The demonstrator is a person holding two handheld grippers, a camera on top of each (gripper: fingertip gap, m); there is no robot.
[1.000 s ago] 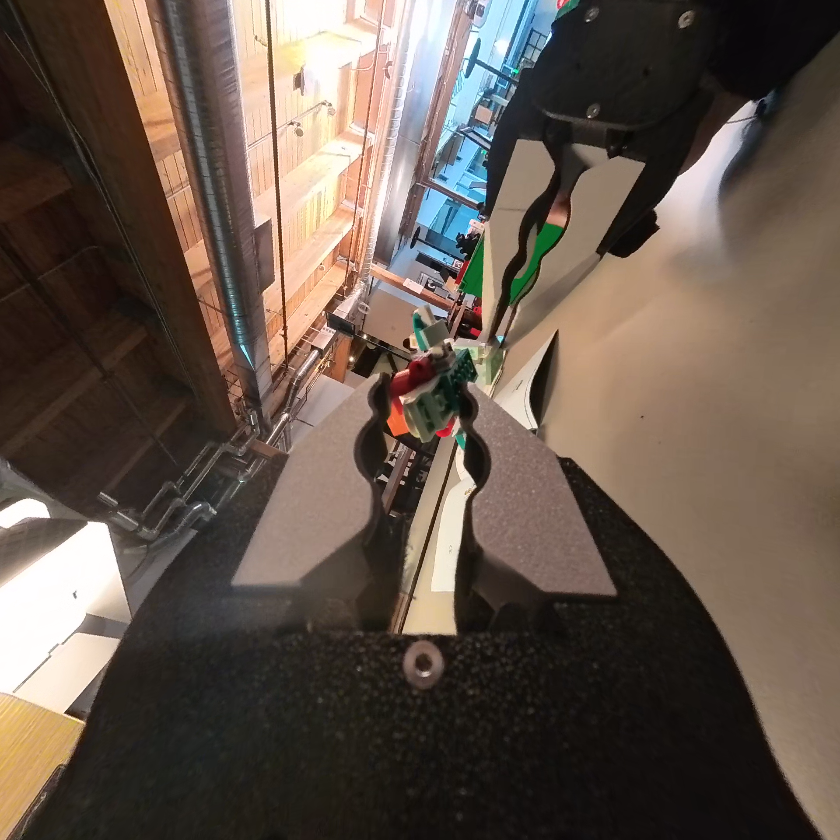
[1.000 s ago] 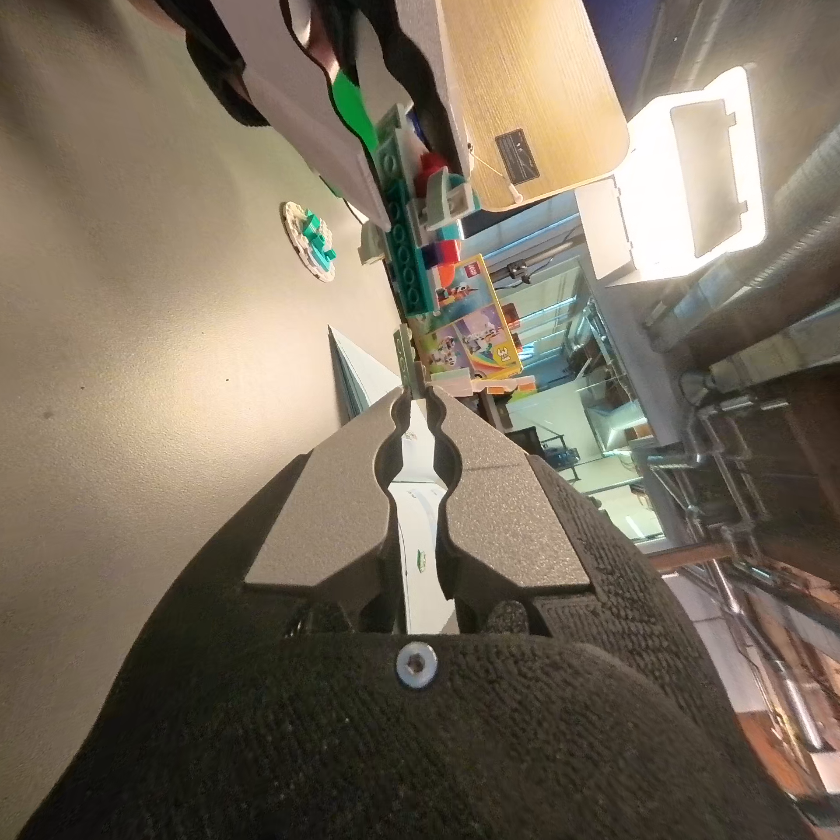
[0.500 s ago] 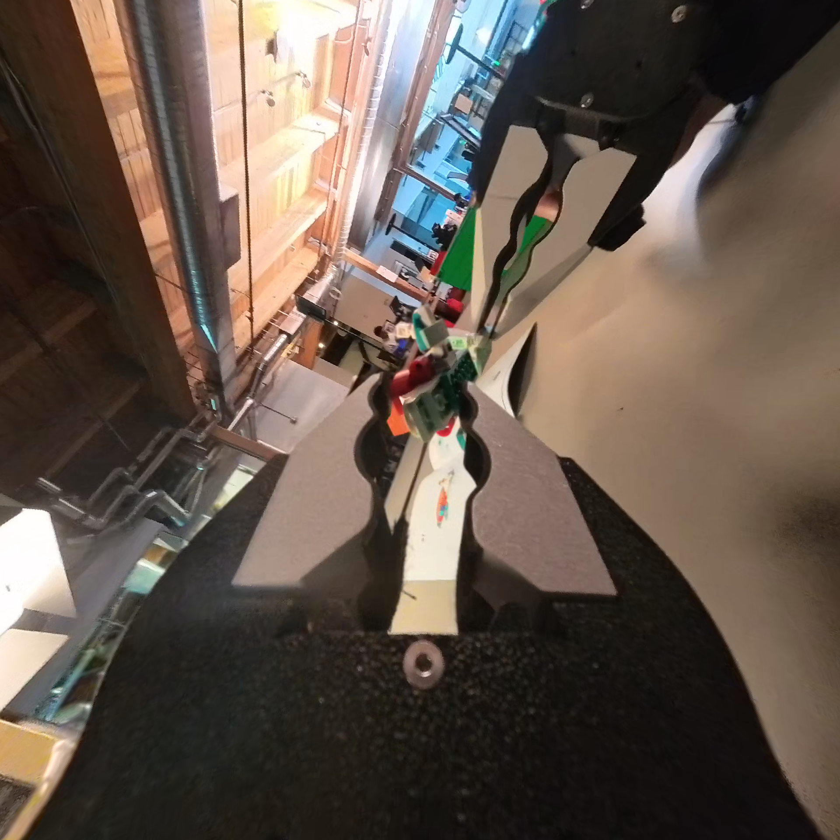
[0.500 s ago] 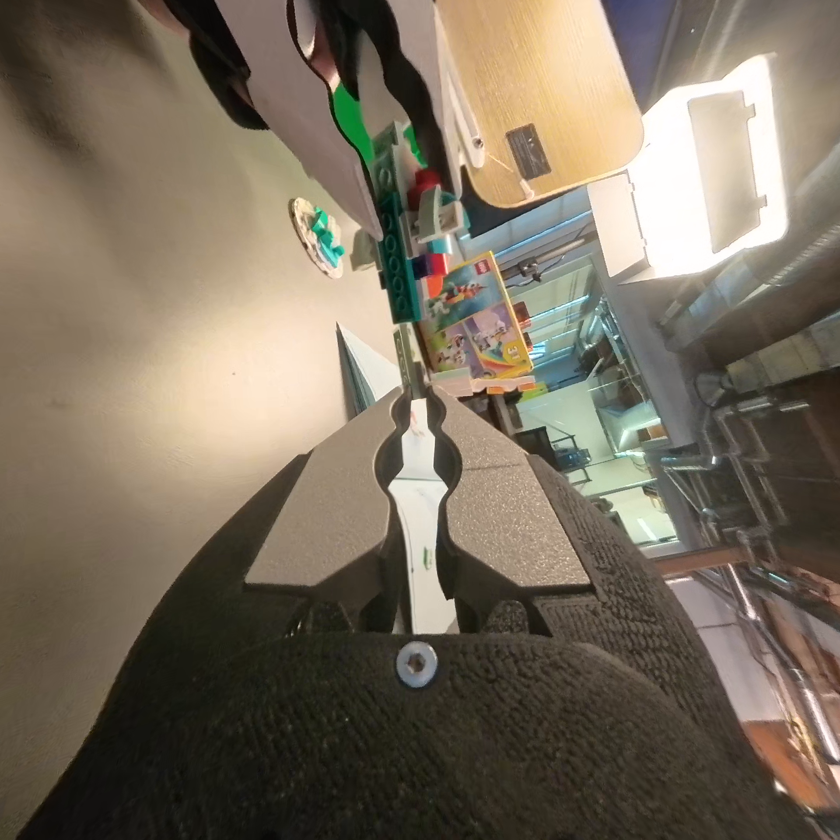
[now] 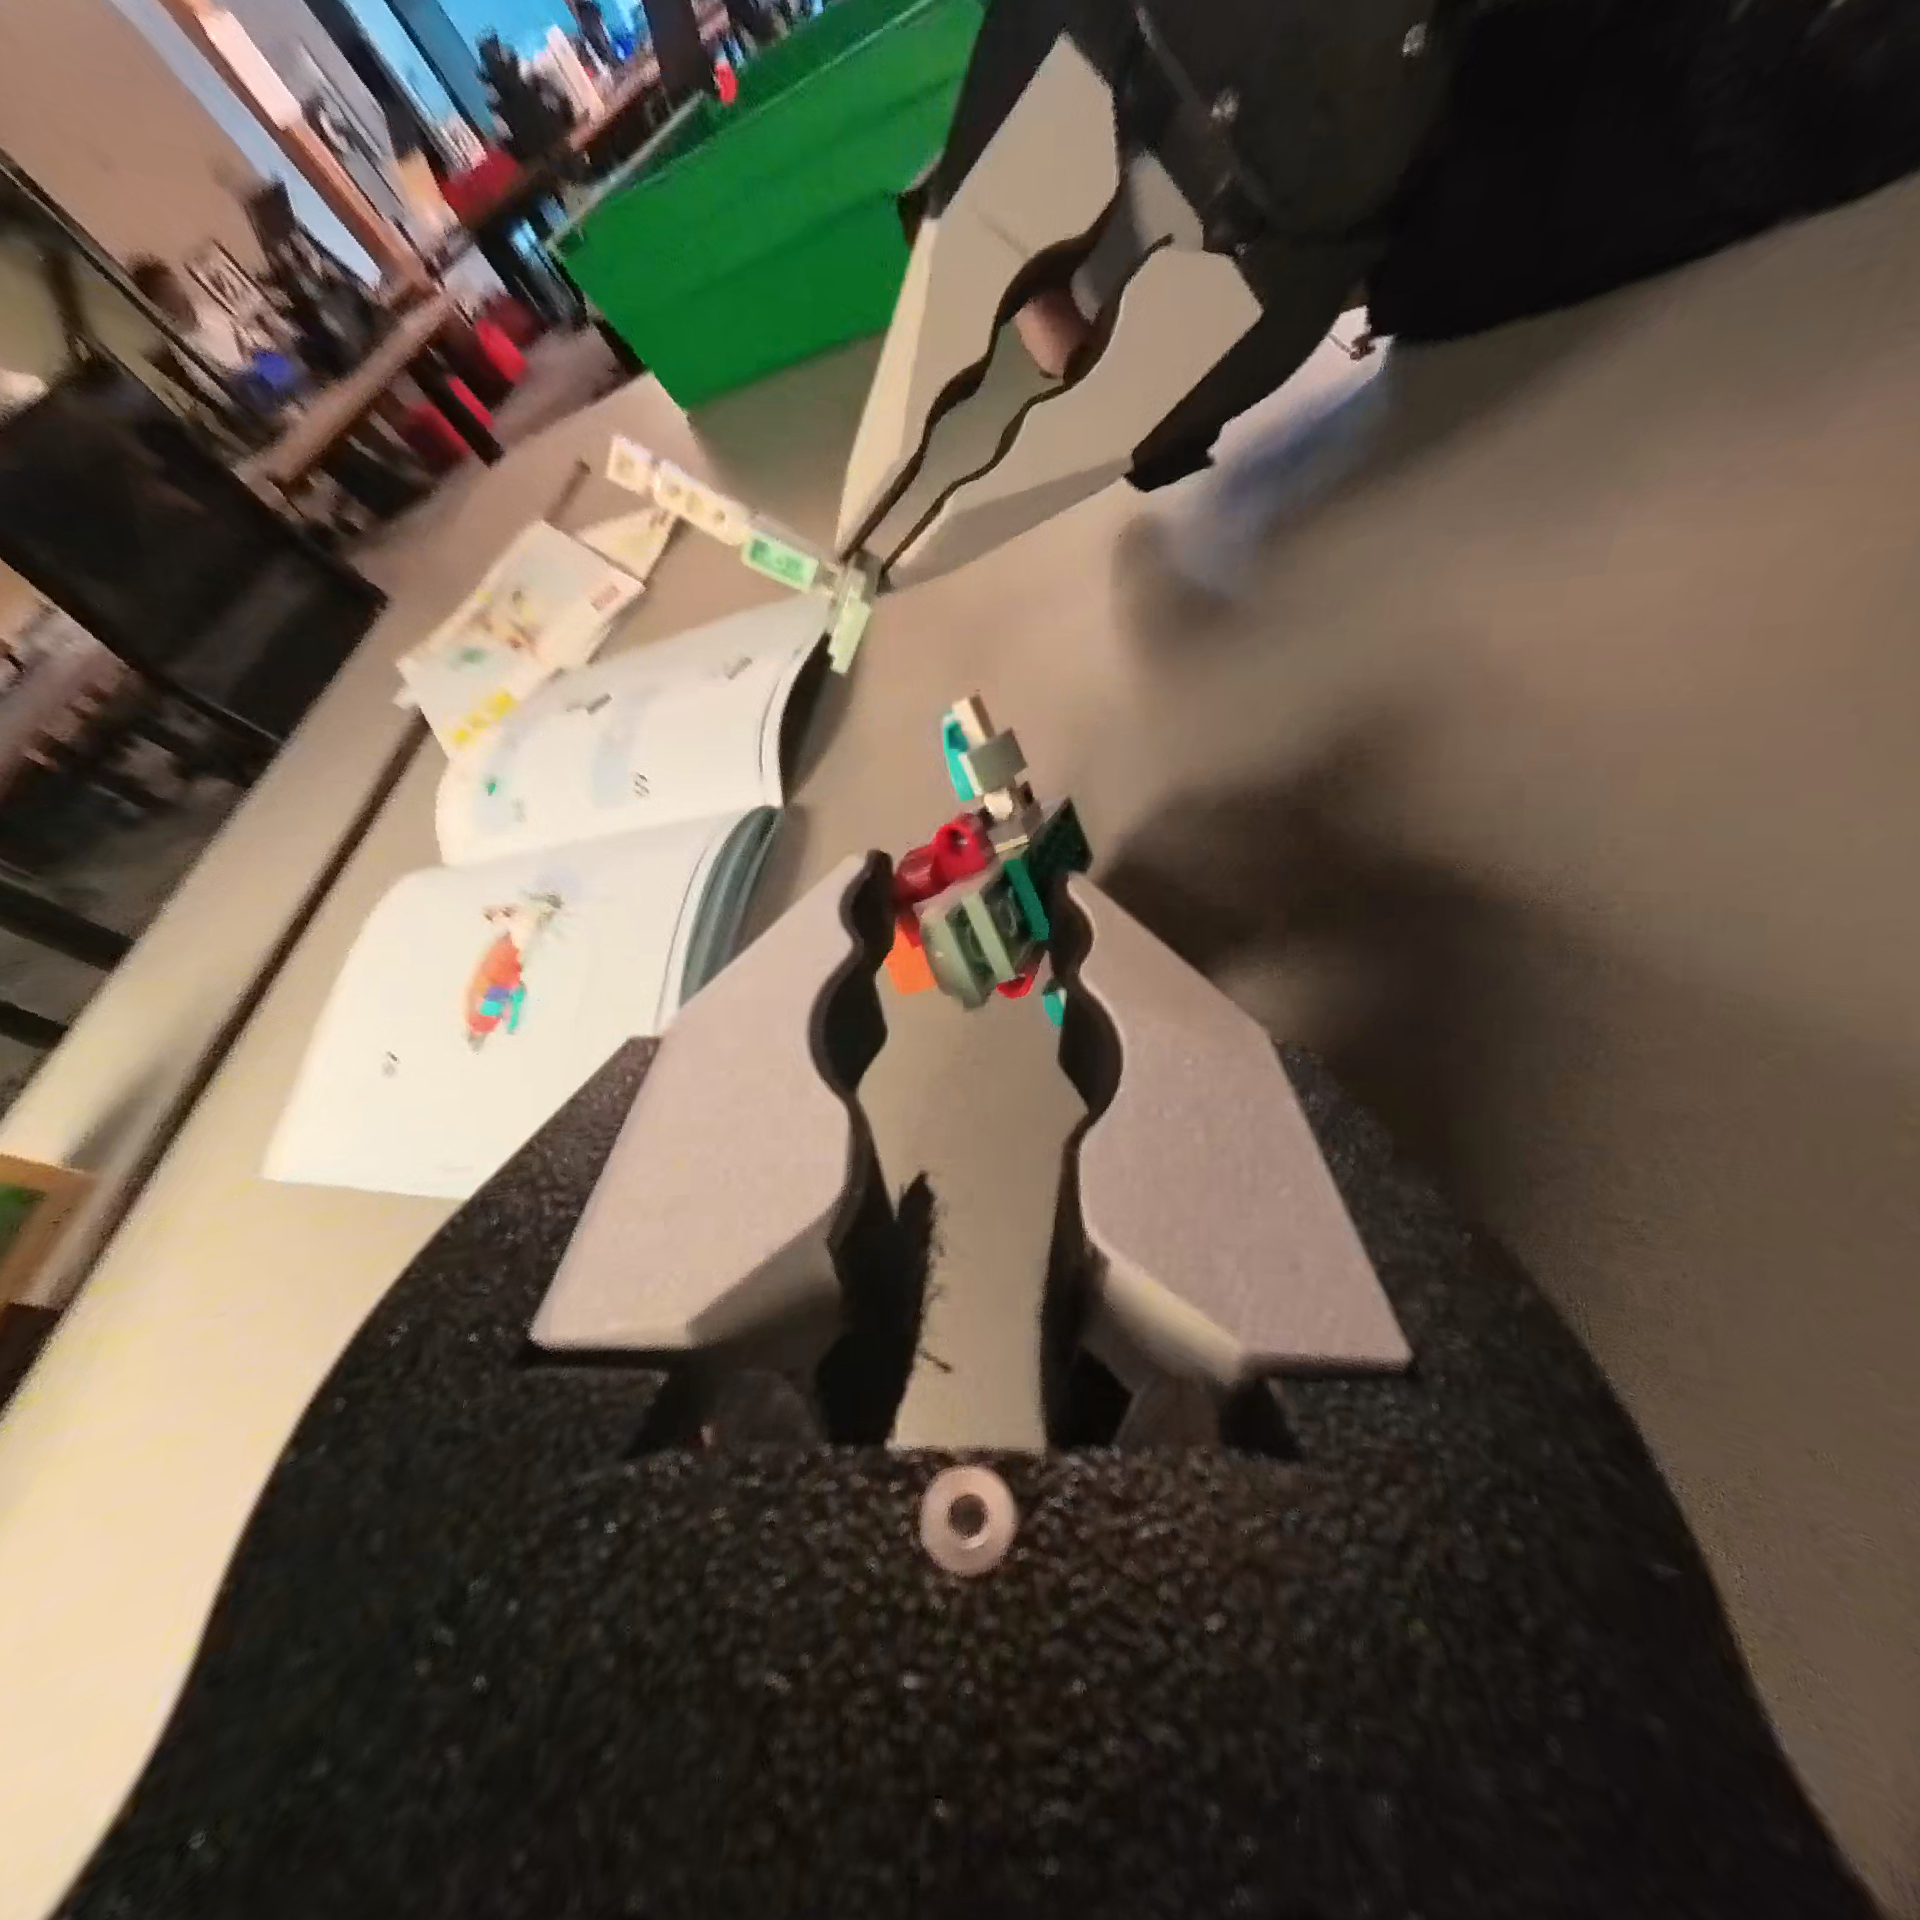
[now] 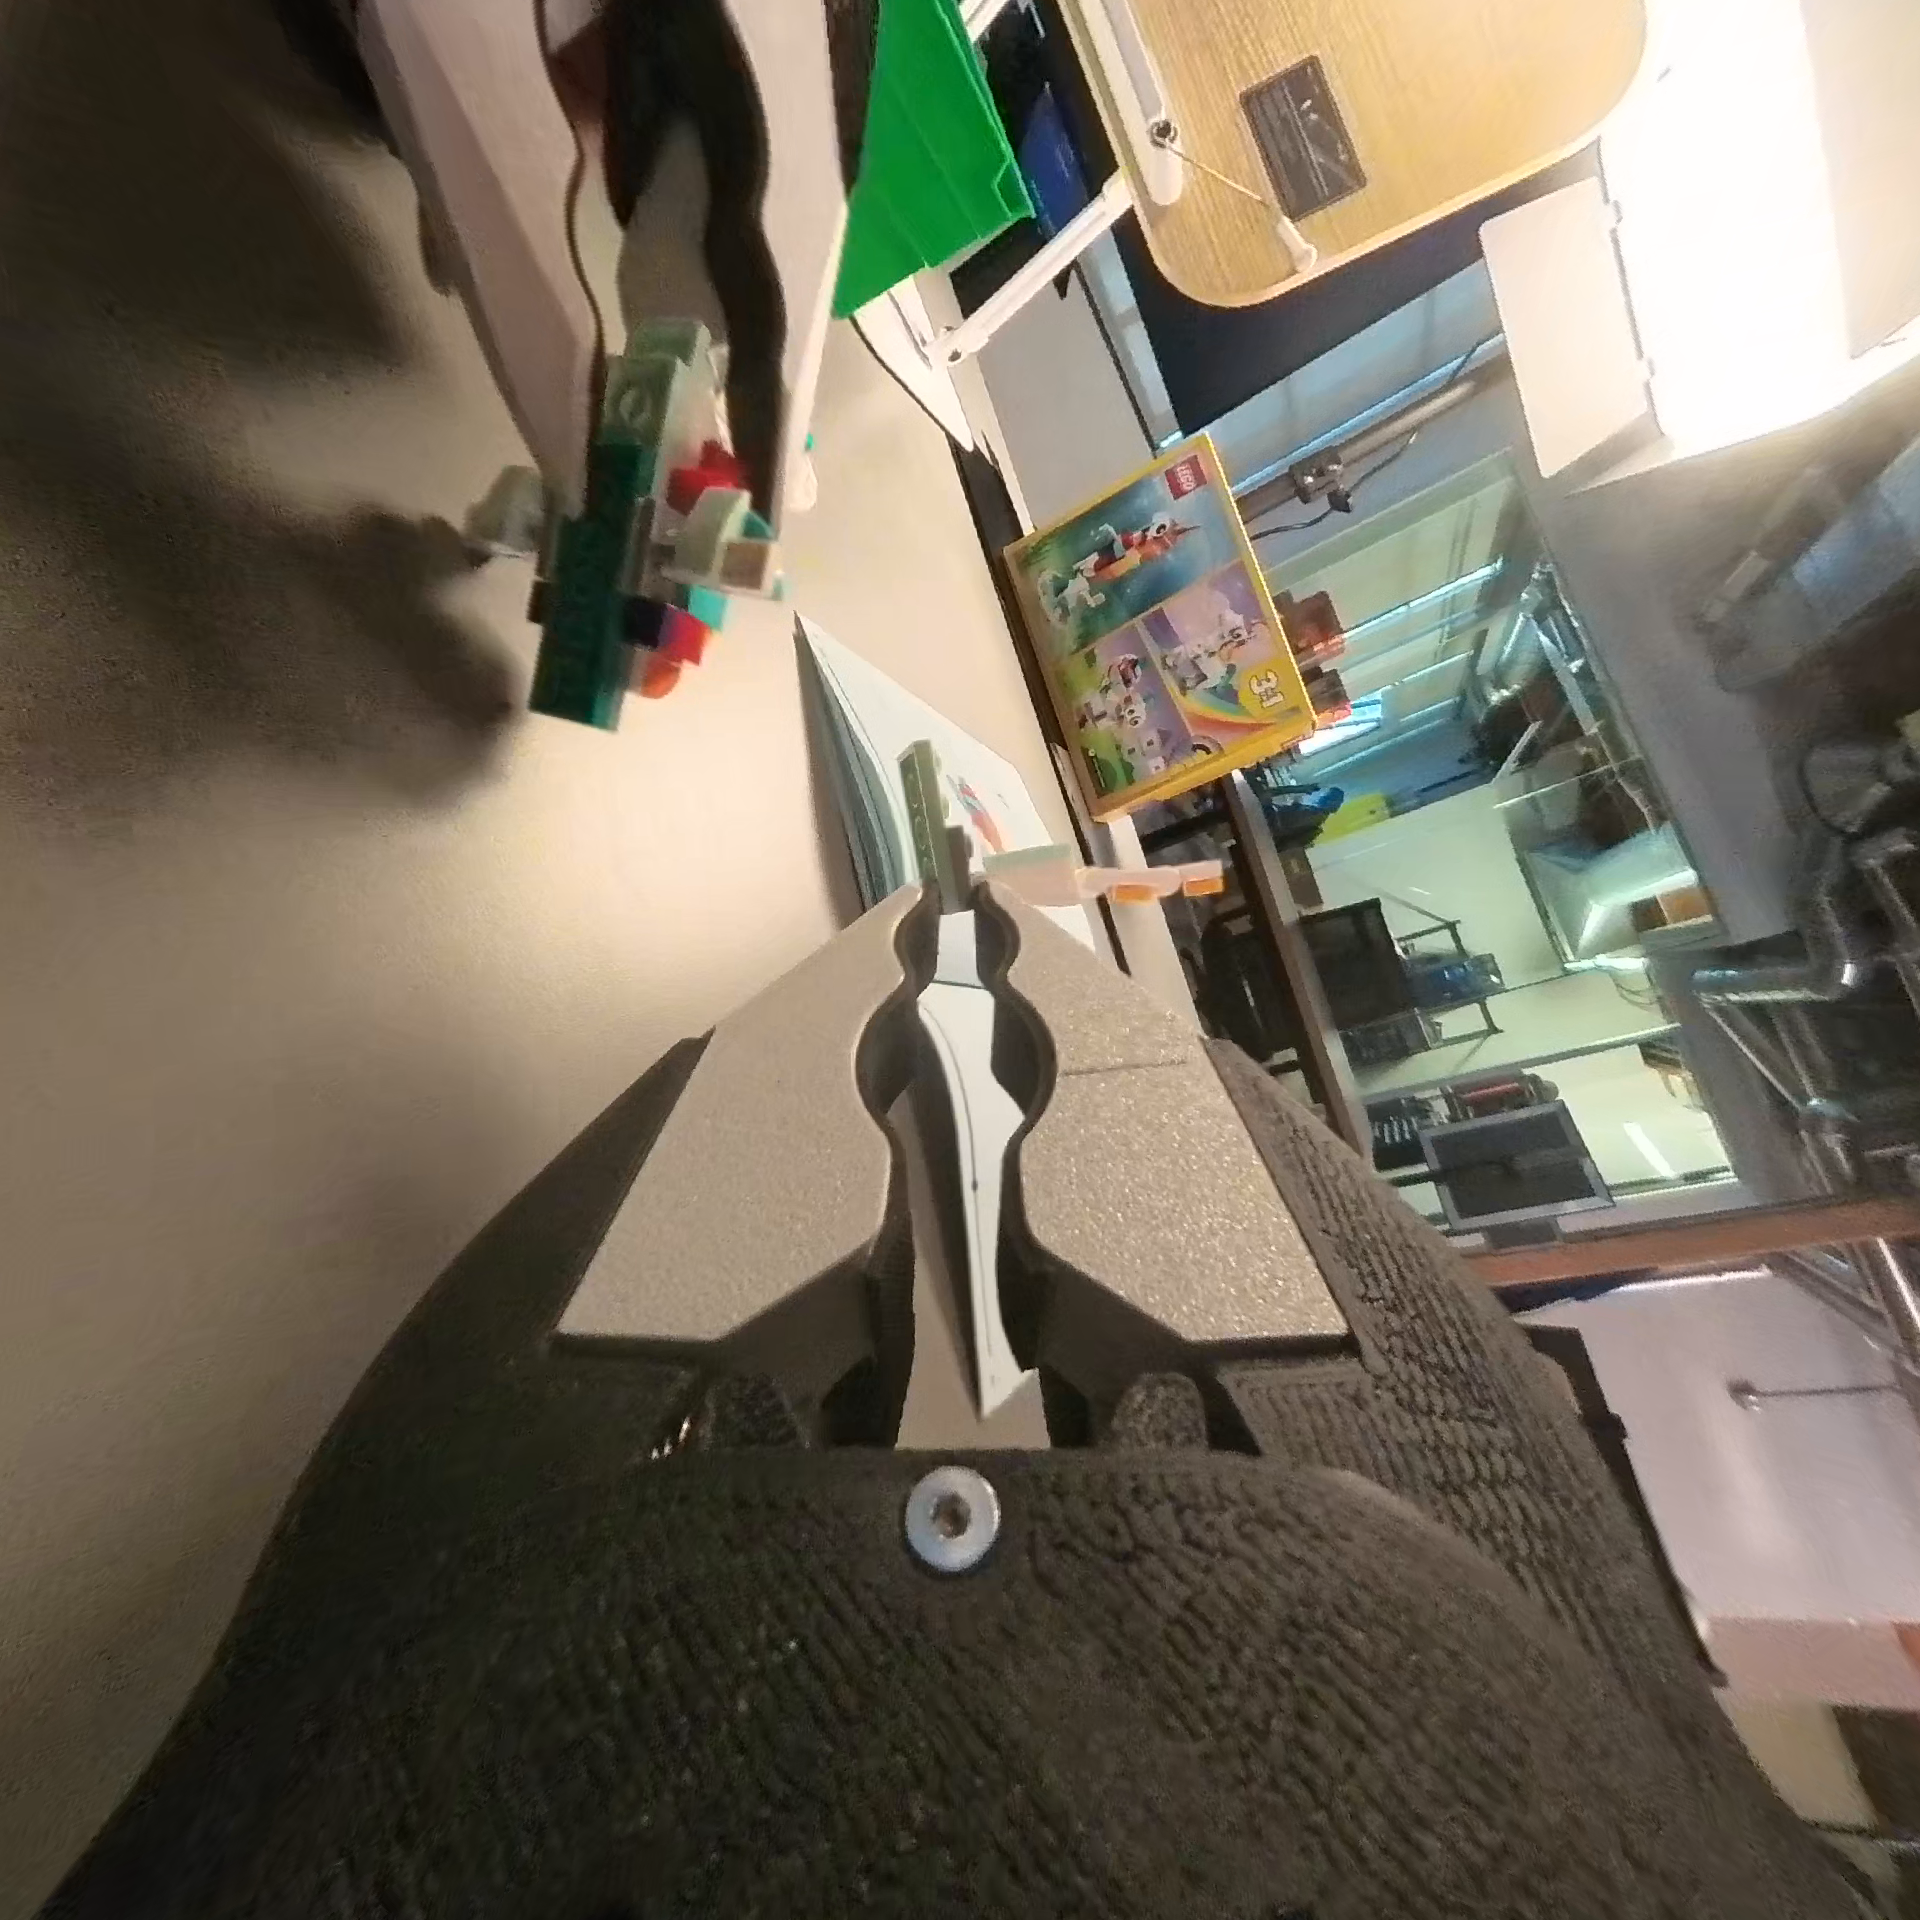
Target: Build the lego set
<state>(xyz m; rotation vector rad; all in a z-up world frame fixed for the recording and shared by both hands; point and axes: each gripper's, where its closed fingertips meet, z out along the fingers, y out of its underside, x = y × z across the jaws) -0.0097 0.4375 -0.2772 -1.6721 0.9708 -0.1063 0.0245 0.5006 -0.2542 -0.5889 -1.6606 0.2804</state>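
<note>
Two grippers face each other above the table (image 5: 1455,831). Our left gripper (image 5: 971,914) has its jaws clamped on the partly built model (image 5: 987,904) — green plate, red and teal bricks. Our right gripper (image 6: 951,899) pinches a pale green plate assembly (image 6: 930,821) at its very tip. Beside them lies the open instruction booklet (image 5: 582,831). We judge the risk to be slippage: pressing the parts together off-axis could twist either one free.
</note>
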